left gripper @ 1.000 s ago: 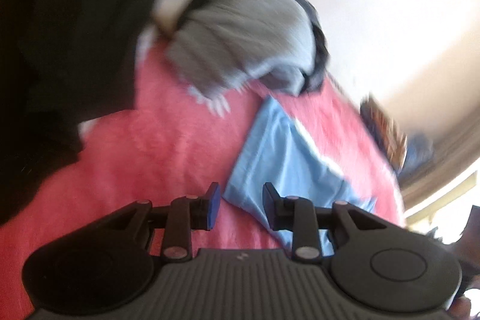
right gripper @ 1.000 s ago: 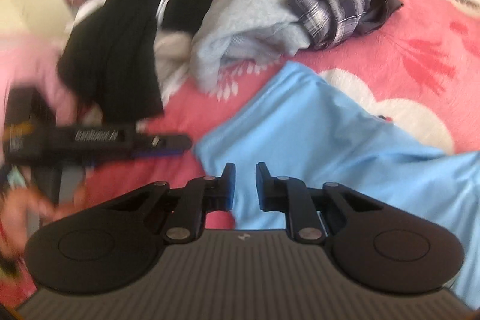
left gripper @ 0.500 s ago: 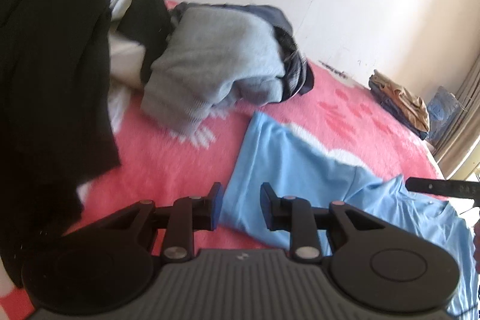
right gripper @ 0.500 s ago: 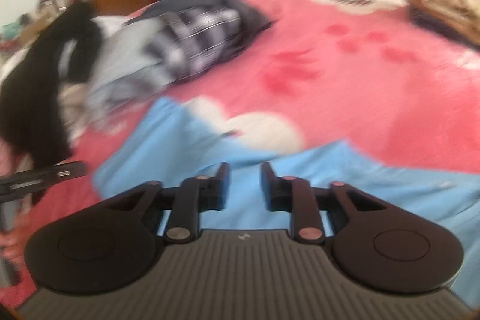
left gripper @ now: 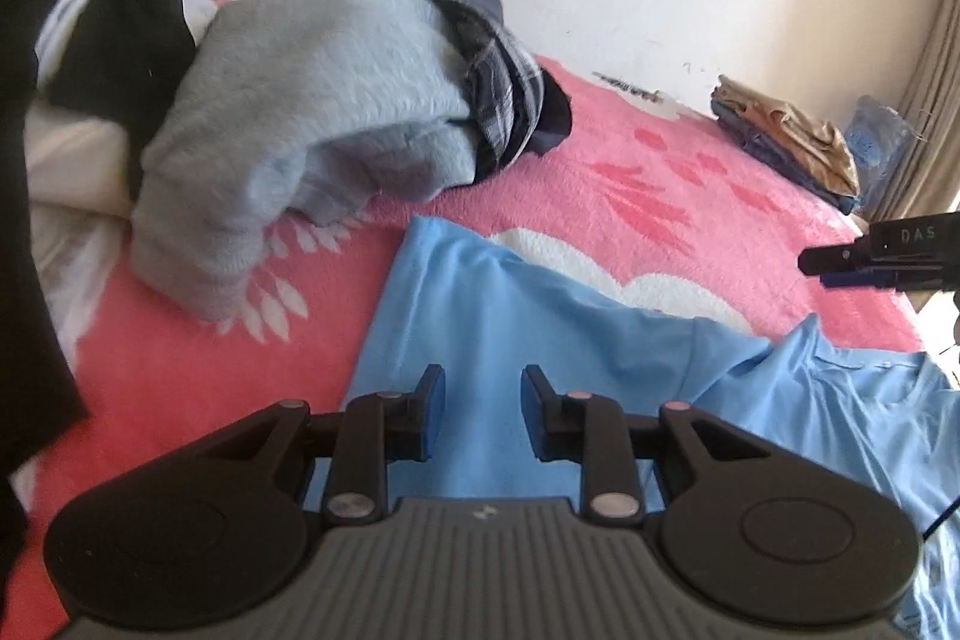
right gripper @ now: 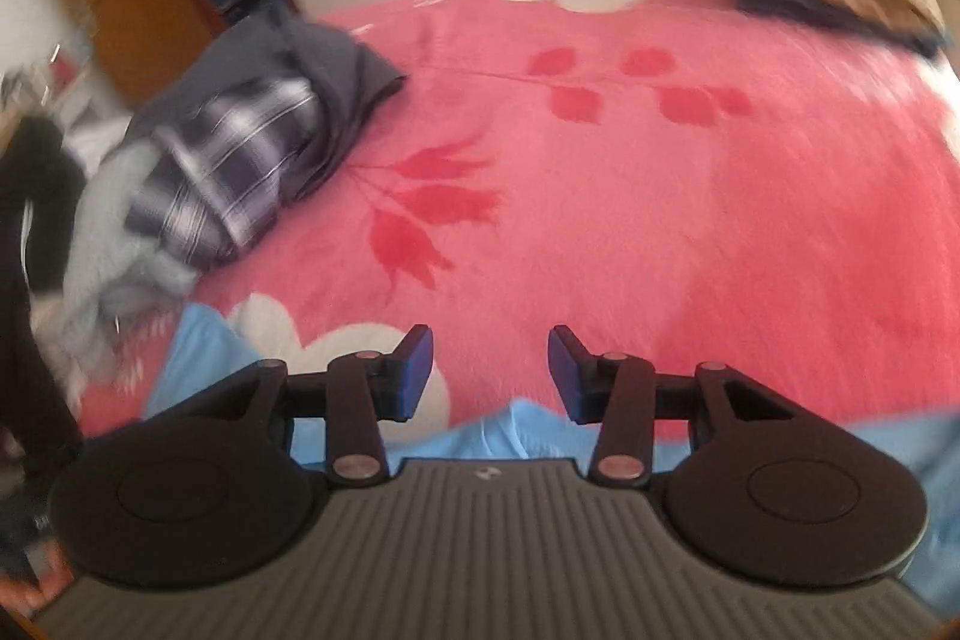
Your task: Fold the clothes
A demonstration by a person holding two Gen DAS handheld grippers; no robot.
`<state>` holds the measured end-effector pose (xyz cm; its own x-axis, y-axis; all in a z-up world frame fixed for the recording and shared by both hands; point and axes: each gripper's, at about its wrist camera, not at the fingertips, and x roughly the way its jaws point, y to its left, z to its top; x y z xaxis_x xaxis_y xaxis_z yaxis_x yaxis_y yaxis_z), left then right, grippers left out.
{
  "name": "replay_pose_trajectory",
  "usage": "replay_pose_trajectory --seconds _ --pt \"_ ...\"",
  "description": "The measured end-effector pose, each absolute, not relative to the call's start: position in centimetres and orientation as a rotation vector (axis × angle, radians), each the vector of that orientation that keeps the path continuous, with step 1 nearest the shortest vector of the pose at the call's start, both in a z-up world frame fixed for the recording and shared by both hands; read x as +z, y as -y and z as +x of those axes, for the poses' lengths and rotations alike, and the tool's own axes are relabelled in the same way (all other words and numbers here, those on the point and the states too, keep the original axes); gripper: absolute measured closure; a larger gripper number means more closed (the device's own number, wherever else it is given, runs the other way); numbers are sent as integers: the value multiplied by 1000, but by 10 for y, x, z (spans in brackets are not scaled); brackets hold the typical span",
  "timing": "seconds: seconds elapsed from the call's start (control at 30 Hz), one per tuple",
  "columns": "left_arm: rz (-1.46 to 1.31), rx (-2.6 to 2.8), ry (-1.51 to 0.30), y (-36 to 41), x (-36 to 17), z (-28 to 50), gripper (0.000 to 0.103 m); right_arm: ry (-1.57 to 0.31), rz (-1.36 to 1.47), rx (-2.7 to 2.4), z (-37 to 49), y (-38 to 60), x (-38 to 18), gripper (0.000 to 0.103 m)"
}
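Lying bumpy on the pink blanket (left gripper: 690, 172), the blue shirt (left gripper: 480, 316) could fold crooked, because the left gripper (left gripper: 477, 394) hangs over it with jaws apart and empty, and the right gripper (right gripper: 489, 358) is opening, empty too.

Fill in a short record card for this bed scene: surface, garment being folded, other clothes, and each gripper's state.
surface: pink flowered blanket
garment to fold: light blue shirt, lying spread out and rumpled on the blanket
unfolded heap: grey sweater on top of a plaid garment, black garment beside them
folded stack: tan and dark clothes by the wall
left gripper: open, over the blue shirt, nothing between the jaws
right gripper: jaws opening, nothing between them
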<state>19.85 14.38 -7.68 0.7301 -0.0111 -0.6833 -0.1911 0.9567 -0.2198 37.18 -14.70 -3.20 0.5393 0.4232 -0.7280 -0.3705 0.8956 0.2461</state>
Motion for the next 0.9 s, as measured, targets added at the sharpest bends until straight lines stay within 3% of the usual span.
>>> replay_pose_trajectory --seconds 0.1,0.23,0.33,0.6,0.9 --pt "-289 112 -750 -143 -83 197 75 -853 -44 463 376 142 -41 64" --pt "-303 121 -748 -144 -84 196 75 -968 -35 492 371 156 -69 78" --pt "-314 124 -755 -145 -83 198 75 -937 19 555 349 172 -68 80" --pt "-295 126 -756 -143 -84 198 73 -827 -134 637 314 170 -62 78" --pt "-291 128 -759 -142 -84 198 73 -774 -129 747 345 147 -40 74"
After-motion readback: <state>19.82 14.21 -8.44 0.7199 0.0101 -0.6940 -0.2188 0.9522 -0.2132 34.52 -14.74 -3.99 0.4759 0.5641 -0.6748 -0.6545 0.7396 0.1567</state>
